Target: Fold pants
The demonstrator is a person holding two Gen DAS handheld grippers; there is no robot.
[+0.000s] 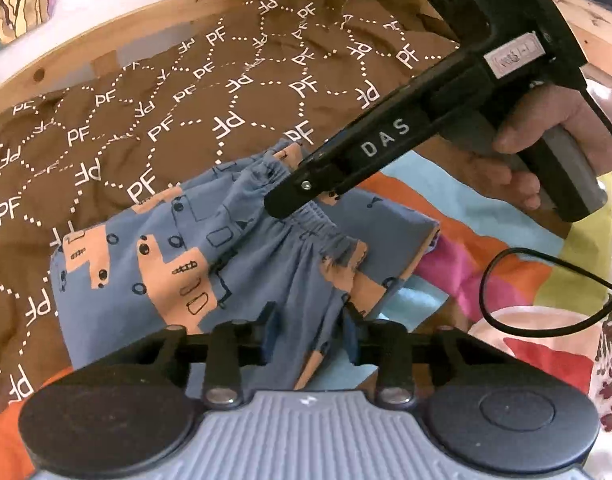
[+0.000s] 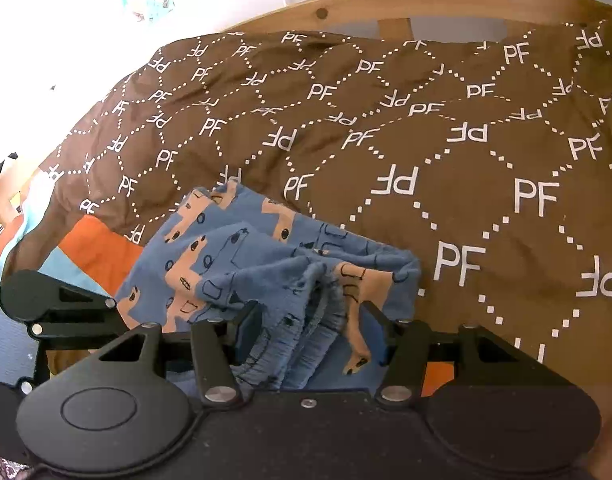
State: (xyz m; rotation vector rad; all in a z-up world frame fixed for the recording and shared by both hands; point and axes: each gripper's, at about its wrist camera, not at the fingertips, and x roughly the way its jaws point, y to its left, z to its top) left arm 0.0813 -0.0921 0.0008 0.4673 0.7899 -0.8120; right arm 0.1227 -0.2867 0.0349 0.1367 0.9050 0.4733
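Note:
Small blue pants [image 1: 145,272] with a peach vehicle print lie crumpled on the bed, half on a brown quilt and half on a colourful sheet. My left gripper [image 1: 310,322] points down at the near edge of the pants, and its two pads pinch a fold of blue cloth. My right gripper [image 1: 283,205] comes in from the upper right, its tip on the gathered elastic waistband [image 1: 322,236]. In the right wrist view the right gripper [image 2: 314,330] holds the bunched waistband [image 2: 322,320] between its pads, and the rest of the pants [image 2: 209,256] spreads away to the left.
The brown quilt [image 1: 145,120] printed with "PF" covers the far part of the bed up to a wooden frame [image 2: 386,4]. A striped colourful sheet [image 1: 486,240] lies at the right. A hand [image 1: 546,128] grips the right tool, and a black cable [image 1: 506,280] loops beneath it.

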